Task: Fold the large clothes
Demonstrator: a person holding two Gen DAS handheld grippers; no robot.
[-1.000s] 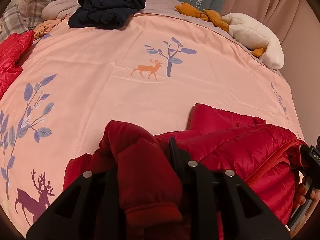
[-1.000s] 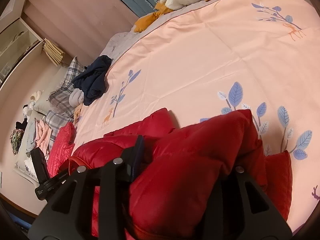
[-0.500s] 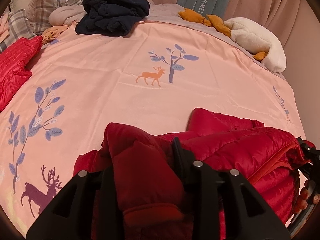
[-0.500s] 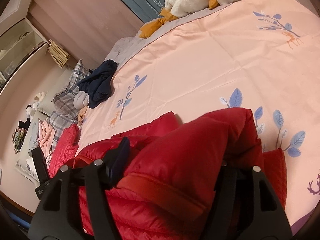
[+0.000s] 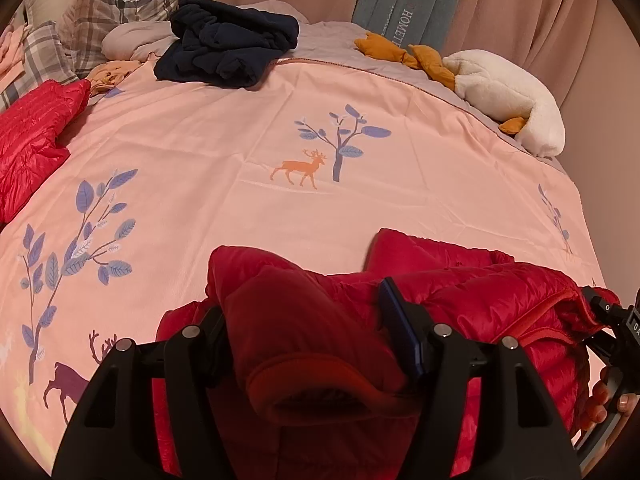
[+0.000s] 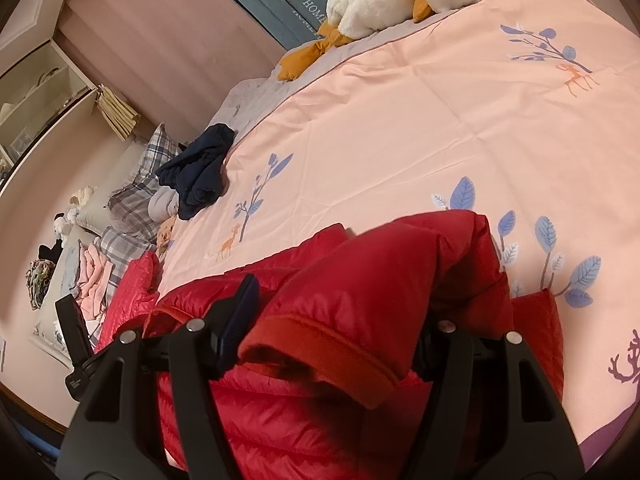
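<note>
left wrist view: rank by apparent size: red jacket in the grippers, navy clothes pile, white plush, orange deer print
1. red jacket, though nearness to the camera inflates it
2. navy clothes pile and white plush: too alike to rank
3. orange deer print

We cannot see the left gripper's (image 5: 312,344) left finger tip, which a bunched sleeve of the red down jacket (image 5: 480,304) covers, and the right gripper's (image 6: 340,316) right finger is buried the same way. The second red jacket (image 5: 28,136) runs off the left edge, and the shelf (image 6: 40,92) contents are too small for us to tell.
</note>
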